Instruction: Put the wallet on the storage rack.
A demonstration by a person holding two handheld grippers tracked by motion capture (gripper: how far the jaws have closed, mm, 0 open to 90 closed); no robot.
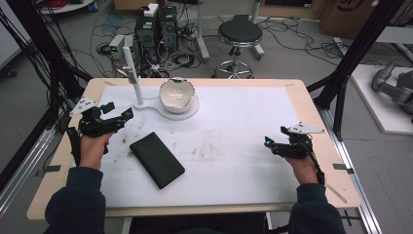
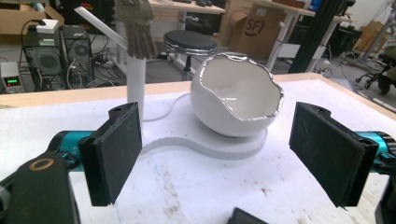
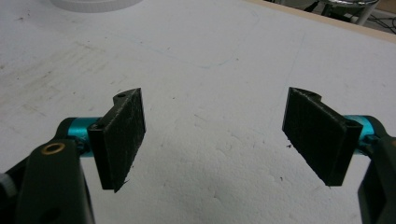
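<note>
A white egg-shaped bowl (image 1: pixel 178 95) (image 2: pixel 233 93) with a jagged silver rim sits on a flat white base (image 1: pixel 146 106) (image 2: pixel 219 149) at the back of the table. A white post (image 1: pixel 134 78) (image 2: pixel 136 79) rises from that base on the bowl's left. A flat black slab (image 1: pixel 157 159) (image 2: pixel 247 218) lies on the white mat, left of centre. My left gripper (image 1: pixel 119 110) (image 2: pixel 222 156) hovers at the left, open and empty, pointed toward the bowl. My right gripper (image 1: pixel 274 135) (image 3: pixel 219 140) stands open and empty over bare mat at the right.
The white mat (image 1: pixel 234 146) covers a wooden table top (image 1: pixel 311 112). Behind the table are a round stool (image 1: pixel 239 33), computer towers (image 1: pixel 156 29) and tangled cables on the floor. Black frame struts (image 1: pixel 350 53) stand at the right and left.
</note>
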